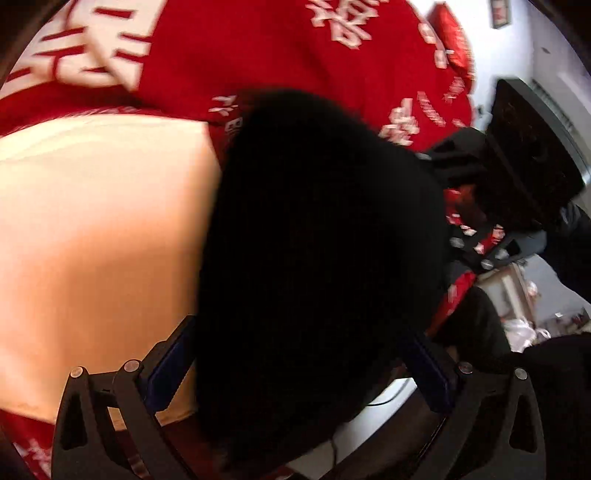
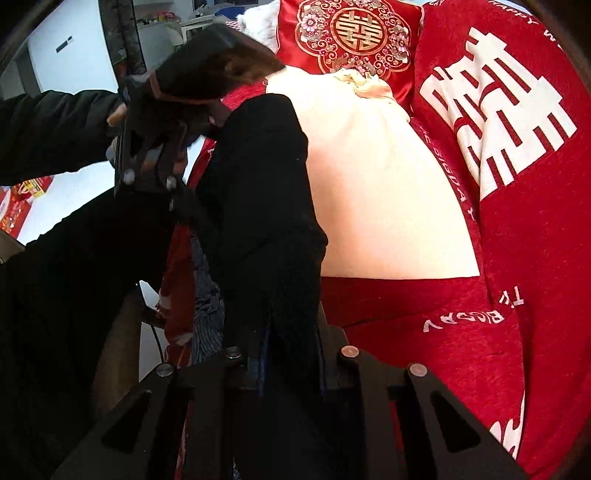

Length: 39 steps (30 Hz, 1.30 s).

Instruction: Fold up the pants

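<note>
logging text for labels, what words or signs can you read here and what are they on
"囍" (double happiness sign), large and white, on the red blanket.
"囍" in gold, in the round emblem on the red cushion.
"BIGDAY", small white letters seen upside down, on the same blanket; a "THE BIGDAY" line runs along its edge by the cream sheet.
"HAPPY W...", cut off at the picture's top right edge.
Left wrist view: white characters too blurred to read.
Black pants: no text.

Between the fingers of the black right gripper (image 2: 284, 354) hang plain black pants (image 2: 258, 192). Ahead lies a cream sheet (image 2: 388, 206), and beyond it a red cushion (image 2: 351, 37) with gold floral medallion. A red blanket (image 2: 517, 221) with white characters sits to the right.
</note>
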Available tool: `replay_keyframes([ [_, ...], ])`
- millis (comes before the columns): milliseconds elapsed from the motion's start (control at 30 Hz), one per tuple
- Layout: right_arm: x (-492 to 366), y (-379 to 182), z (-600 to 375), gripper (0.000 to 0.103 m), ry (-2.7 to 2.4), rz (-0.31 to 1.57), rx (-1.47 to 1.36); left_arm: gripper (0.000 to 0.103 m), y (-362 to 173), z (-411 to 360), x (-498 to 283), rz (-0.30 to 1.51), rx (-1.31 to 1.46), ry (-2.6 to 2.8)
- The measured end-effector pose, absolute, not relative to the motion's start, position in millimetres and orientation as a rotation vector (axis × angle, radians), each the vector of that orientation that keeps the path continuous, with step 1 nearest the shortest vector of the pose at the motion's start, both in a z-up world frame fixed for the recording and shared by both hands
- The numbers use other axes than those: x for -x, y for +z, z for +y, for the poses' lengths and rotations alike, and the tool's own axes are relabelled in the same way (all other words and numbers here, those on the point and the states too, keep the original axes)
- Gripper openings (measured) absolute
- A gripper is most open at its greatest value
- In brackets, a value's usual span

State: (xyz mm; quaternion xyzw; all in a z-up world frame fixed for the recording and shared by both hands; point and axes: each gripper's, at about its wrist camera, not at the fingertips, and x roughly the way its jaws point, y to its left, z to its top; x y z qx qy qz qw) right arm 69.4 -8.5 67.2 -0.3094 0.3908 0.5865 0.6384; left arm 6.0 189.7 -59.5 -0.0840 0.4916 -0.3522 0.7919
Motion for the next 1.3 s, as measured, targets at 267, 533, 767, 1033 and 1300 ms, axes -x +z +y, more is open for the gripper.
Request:
replay_keyframes([
  [267,-92.9,65.5,-12.5,0.041,1.201,0.964,0.638,0.031,-49.5,155.7,1.8,1.163,0.081,-0.597],
  [533,-91.6,78.9,-95.5,0.075,0.878,0.938,0.58,0.03,-23.3,138.0,-1.4,1.237,0.08,-0.499],
  [767,-116.8,17.4,-125.0,0.075,0.468,0.973,0.622,0.029,22.5,117.8,-19.8,1.245,0.147,-0.441],
  [1033,3.0,-5.2,-90.4,0.076,0.584,0.799,0.939,0.029,26.6,105.2,-29.3,1.26,0.142,-0.364],
  [1300,32.2,-9.3,-98.0,0.081,0.673,0.883,0.834,0.024,30.7,88.2,-28.3,1.261,0.089,-0.344],
])
